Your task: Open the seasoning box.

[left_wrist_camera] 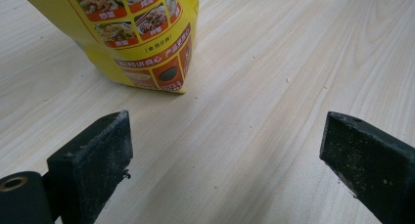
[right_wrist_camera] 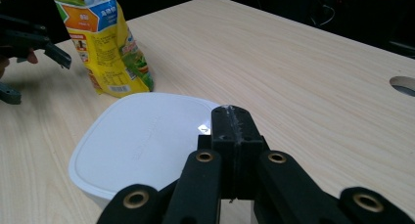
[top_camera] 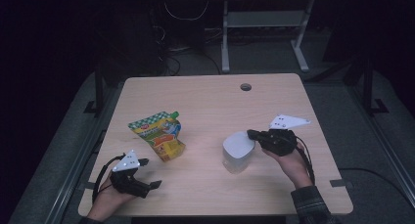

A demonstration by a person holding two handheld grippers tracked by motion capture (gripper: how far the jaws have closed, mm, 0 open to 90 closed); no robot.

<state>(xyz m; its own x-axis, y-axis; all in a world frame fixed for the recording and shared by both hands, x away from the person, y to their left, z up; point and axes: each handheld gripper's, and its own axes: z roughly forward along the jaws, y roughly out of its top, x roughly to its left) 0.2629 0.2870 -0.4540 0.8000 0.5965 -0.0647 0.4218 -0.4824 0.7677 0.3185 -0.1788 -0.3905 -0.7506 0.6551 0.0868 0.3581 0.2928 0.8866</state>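
A white, rounded-square plastic box (top_camera: 238,150) with a smooth lid is seen right of centre on the wood-grain table (top_camera: 205,101), touched by the clenched right gripper (right_wrist_camera: 230,123); left gripper (top_camera: 155,184) released.

On the table (top_camera: 205,94) stand 1 yellow pouch (top_camera: 159,134) and 1 white lidded container (top_camera: 238,150).

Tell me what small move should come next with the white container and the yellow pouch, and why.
Probably lift the lid: the right gripper is shut at the edge of the white container, seemingly pinching its lid's rim. The left gripper is open with nothing between its jaws, a short way from the upright yellow pouch, so it looks free to take the pouch afterwards.
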